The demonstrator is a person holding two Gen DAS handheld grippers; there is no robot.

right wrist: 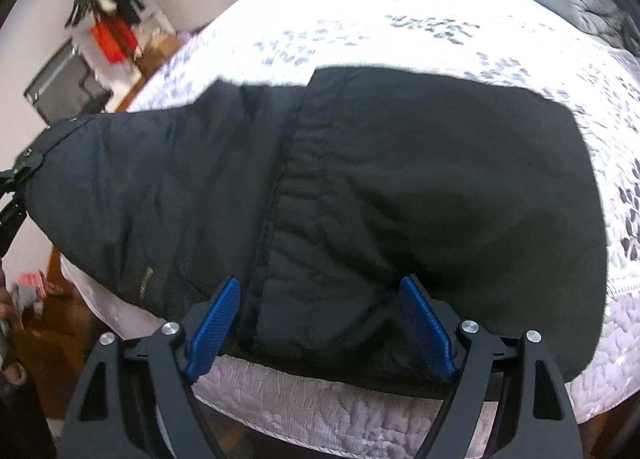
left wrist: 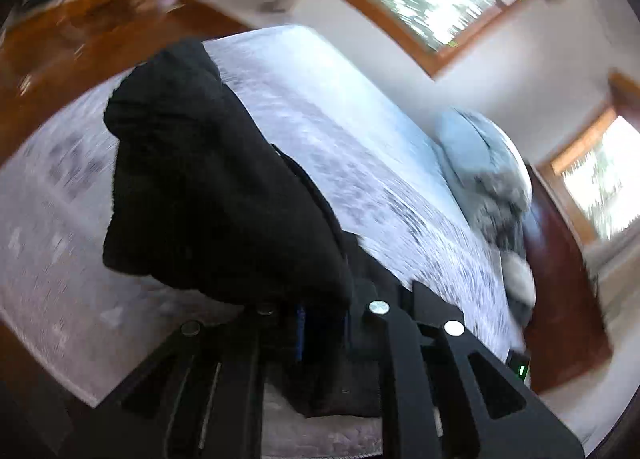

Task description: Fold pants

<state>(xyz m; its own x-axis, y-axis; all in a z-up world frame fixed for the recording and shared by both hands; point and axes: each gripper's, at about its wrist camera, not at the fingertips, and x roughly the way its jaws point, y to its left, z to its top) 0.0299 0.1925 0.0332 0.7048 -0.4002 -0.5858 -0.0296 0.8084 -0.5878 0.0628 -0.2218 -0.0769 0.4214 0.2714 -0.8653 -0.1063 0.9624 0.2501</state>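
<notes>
Black pants (right wrist: 360,187) lie on the bed (right wrist: 400,11), part lifted. Cloth judged soft, limp, light, likely to sag; take hold at the waistband or a fold edge. Left gripper (left wrist: 320,323) is clamped on a bunch of pants. Right gripper (right wrist: 320,323) is wide open, fingers astride the near edge. Pillows (left wrist: 488,179) lie well apart; nothing blocks.
</notes>
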